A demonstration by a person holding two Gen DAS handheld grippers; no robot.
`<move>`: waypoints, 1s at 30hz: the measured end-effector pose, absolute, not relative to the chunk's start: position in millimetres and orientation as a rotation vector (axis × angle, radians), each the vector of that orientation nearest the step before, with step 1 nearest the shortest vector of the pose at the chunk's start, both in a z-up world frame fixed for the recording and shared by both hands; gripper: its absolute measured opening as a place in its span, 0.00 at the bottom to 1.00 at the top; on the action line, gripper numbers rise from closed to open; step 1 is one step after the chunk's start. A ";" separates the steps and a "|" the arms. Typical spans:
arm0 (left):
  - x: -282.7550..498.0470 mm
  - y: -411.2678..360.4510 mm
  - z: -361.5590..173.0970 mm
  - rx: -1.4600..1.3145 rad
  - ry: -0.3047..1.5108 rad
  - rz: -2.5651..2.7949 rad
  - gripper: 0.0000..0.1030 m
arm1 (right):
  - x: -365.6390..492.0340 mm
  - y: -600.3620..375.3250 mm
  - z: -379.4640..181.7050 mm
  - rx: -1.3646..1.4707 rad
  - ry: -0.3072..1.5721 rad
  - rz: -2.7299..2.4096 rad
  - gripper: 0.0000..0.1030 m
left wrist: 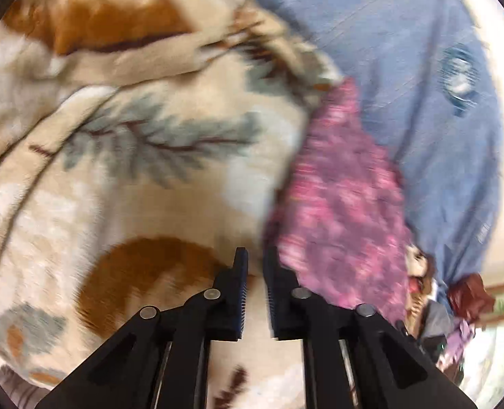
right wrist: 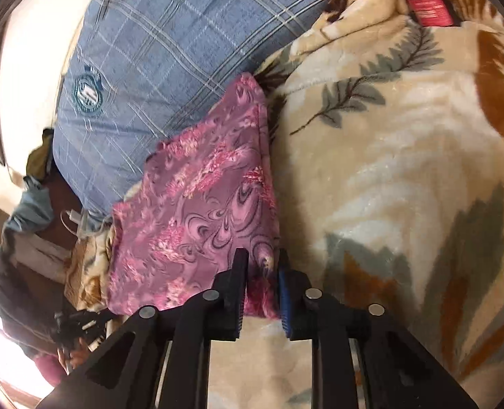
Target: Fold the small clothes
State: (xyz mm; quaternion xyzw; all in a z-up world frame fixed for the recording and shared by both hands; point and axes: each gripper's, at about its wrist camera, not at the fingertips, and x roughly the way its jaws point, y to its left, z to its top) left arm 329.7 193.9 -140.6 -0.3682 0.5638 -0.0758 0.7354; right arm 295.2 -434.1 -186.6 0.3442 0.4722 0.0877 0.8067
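Note:
A small pink and purple patterned cloth (right wrist: 200, 201) lies on a cream leaf-print blanket (right wrist: 388, 177), its far end against a blue plaid pillow (right wrist: 170, 44). My right gripper (right wrist: 262, 266) has its jaws a little apart around the cloth's near right corner. In the blurred left wrist view the same cloth (left wrist: 340, 204) lies to the right. My left gripper (left wrist: 256, 259) sits at the cloth's near left edge with a narrow gap between the jaws and nothing in it.
The blanket (left wrist: 115, 156) is bunched into folds at the far left. The blue pillow (left wrist: 405, 51) lies behind the cloth. A red and black box (right wrist: 429, 6) sits at the far end. Clutter and cables (right wrist: 57, 238) lie beyond the bed's edge.

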 end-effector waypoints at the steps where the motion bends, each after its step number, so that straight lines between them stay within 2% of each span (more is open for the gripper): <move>1: 328.7 187.4 -137.1 -0.801 1.213 -0.179 0.39 | 293.4 -434.0 -182.8 0.731 1.008 0.184 0.31; 2: 328.0 180.3 -135.7 -0.787 1.212 -0.180 0.50 | 291.0 -434.0 -180.7 0.720 1.005 0.173 0.38; 3: 328.8 171.9 -137.4 -0.784 1.212 -0.178 0.58 | 288.5 -433.5 -179.4 0.711 1.005 0.165 0.39; 8: 321.8 156.6 -167.3 -0.935 1.237 -0.197 0.58 | 268.1 -434.1 -182.3 0.784 1.011 0.142 0.40; 12: 345.8 136.8 -185.6 -0.889 1.243 -0.144 0.56 | 266.8 -426.8 -191.7 0.866 1.037 0.197 0.46; 14: 357.6 135.1 -179.7 -0.873 1.215 -0.101 0.48 | 275.8 -423.1 -195.7 0.880 1.049 0.185 0.46; 15: 364.3 134.2 -177.1 -0.860 1.204 -0.081 0.27 | 281.8 -422.4 -198.6 0.895 1.048 0.163 0.45; 16: 373.3 134.8 -175.0 -0.839 1.212 -0.079 0.19 | 286.9 -423.1 -201.6 0.926 1.034 0.141 0.45; 17: 376.2 131.6 -170.9 -0.837 1.216 -0.084 0.19 | 291.5 -424.2 -204.0 0.962 1.018 0.133 0.34; 18: 377.3 131.2 -163.5 -0.843 1.207 -0.083 0.17 | 296.6 -426.1 -204.6 1.003 0.994 0.146 0.06; 22: 355.8 124.3 -119.2 -0.724 1.097 -0.107 0.17 | 290.1 -432.7 -161.3 0.982 0.826 0.236 0.05; 24: 341.1 118.5 -122.5 -0.659 1.092 -0.099 0.17 | 280.5 -435.5 -153.9 0.942 0.820 0.229 0.05; 28: 338.3 114.6 -177.0 -0.666 1.239 0.006 0.17 | 267.2 -441.2 -202.4 0.953 0.969 0.143 0.05; 30: 332.1 118.4 -176.7 -0.693 1.197 0.022 0.17 | 264.1 -441.2 -218.5 0.965 0.993 0.116 0.05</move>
